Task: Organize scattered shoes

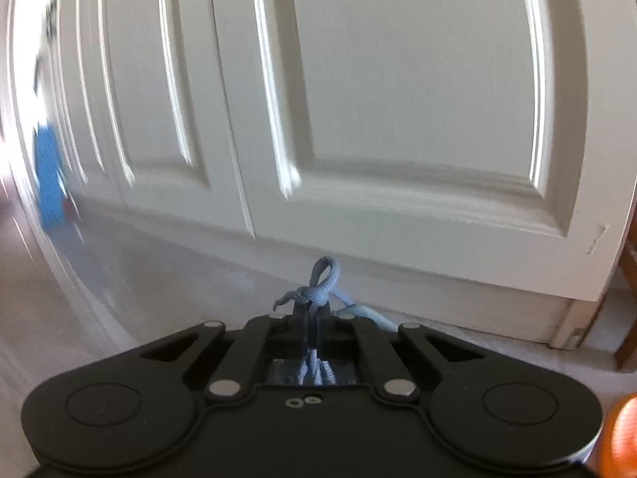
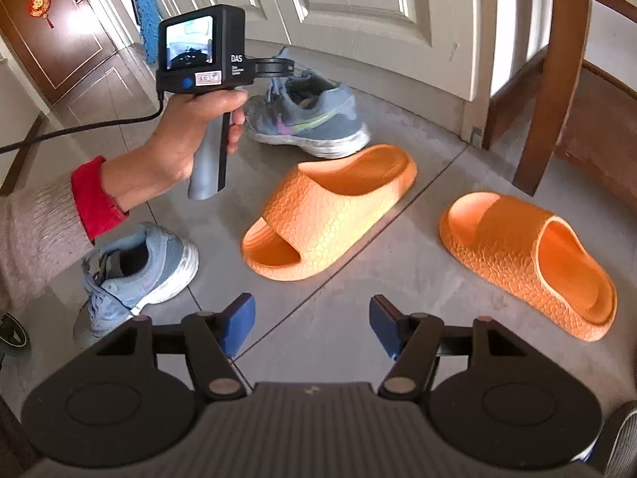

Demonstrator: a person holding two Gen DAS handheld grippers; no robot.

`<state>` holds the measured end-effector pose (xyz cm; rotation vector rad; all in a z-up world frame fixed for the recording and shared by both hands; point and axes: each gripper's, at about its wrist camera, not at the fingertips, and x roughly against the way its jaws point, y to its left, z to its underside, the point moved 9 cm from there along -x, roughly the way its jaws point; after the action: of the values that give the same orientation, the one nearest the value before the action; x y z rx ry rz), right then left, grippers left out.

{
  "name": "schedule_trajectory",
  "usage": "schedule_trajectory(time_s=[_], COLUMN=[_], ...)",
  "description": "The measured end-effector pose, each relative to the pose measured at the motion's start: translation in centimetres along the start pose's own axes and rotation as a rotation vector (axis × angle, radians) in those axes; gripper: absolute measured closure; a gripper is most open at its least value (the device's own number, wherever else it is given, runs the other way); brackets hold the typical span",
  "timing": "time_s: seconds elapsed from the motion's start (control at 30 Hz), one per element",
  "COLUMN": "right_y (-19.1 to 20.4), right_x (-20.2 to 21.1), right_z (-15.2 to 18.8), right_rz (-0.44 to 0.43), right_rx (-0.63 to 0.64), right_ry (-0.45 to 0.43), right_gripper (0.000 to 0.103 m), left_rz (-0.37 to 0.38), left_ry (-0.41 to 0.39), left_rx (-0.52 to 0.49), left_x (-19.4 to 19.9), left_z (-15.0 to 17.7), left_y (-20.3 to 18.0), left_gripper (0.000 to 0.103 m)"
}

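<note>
In the left wrist view my left gripper [image 1: 312, 320] is shut on the light blue laces [image 1: 324, 285] of a sneaker; the knot and loop stick out above the fingers. The right wrist view shows a hand [image 2: 179, 139] holding that gripper's body [image 2: 199, 51] over a blue-grey sneaker [image 2: 314, 119] near the white door. The second blue sneaker [image 2: 135, 275] lies on the floor at lower left. Two orange slides [image 2: 330, 211] [image 2: 529, 259] lie apart on the grey tiles. My right gripper [image 2: 310, 326] hangs open above bare floor, nothing between its blue pads.
White panelled doors [image 1: 398, 99] run along the back. A wooden chair leg [image 2: 557, 79] stands at the right, close to the right slide. A blue mop [image 2: 145, 20] leans by the doors down the hallway. A dark shoe [image 2: 12, 334] shows at the left edge.
</note>
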<state>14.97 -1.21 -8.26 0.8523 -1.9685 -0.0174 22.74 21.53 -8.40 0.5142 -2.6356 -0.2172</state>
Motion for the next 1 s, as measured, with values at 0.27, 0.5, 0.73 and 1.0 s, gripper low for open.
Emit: schedule_trajectory(time_s=[0.27,0.5,0.73,1.0], right_y=[1.2,-1.8,-5.1,-5.4], right_x=[1.6,4.8,7.2,7.1], right_z=[-0.4,-0.5,2.4,10.3], right_rz=[-0.025,0.002,0.036,-0.014], right_rx=[0.102,0.132,0.141,0.145], right_ry=[-0.065,-0.133,-0.140,-0.001], right_gripper=[0.036,0.036,0.036,0.036], left_rz=[0.078,0.302,0.570,0.718], left_ry=[-0.161,-0.075,0.041,0.103], left_rx=[-0.056,-0.060,-0.150,-0.223], left_x=[11.1,22.0,28.1,29.5], left_z=[-2.8,1.4,8.1,12.9], left_y=[-0.6,-3.9,-10.5,-14.8], left_gripper=[0.102,0.102,0.102,0.102])
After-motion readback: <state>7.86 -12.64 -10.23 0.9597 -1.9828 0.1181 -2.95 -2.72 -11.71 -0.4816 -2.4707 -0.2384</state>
